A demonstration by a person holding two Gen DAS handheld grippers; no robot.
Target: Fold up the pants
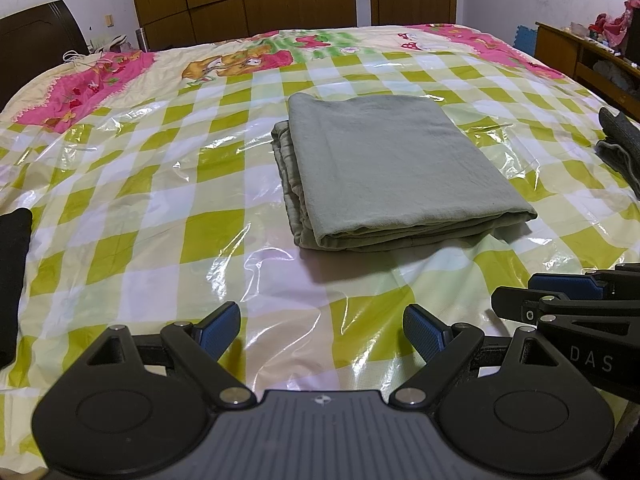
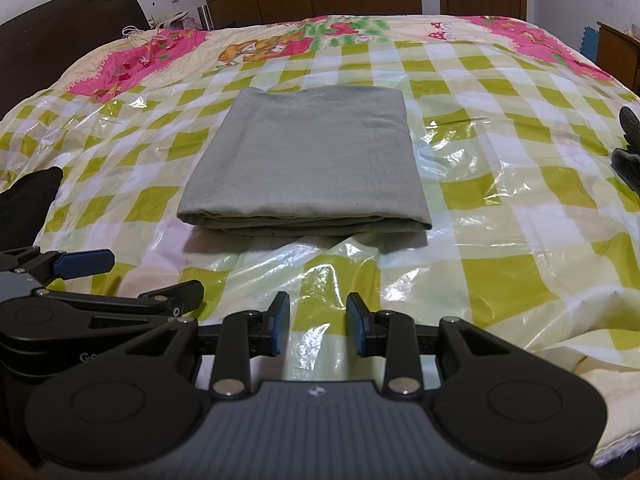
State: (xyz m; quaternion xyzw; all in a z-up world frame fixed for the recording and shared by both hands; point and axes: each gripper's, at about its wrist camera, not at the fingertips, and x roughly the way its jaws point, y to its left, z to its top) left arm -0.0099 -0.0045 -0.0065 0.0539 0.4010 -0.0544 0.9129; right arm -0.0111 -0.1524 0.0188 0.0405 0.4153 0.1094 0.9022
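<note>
Grey-green pants (image 1: 392, 164) lie folded into a flat rectangular stack in the middle of the bed; they also show in the right wrist view (image 2: 308, 168). My left gripper (image 1: 322, 328) is open and empty, held above the plastic sheet short of the stack's near edge. My right gripper (image 2: 318, 326) is open with a narrower gap, also empty and short of the stack. Each gripper shows at the side of the other's view: the right one (image 1: 560, 296), the left one (image 2: 100, 276).
A clear plastic sheet (image 1: 160, 200) covers the green-checked bedspread (image 2: 520, 272). Dark clothes lie at the left edge (image 1: 12, 280) and at the right edge (image 1: 620, 144). A dark headboard (image 2: 60, 40) stands at the left, a wooden cabinet (image 1: 588, 60) at the right.
</note>
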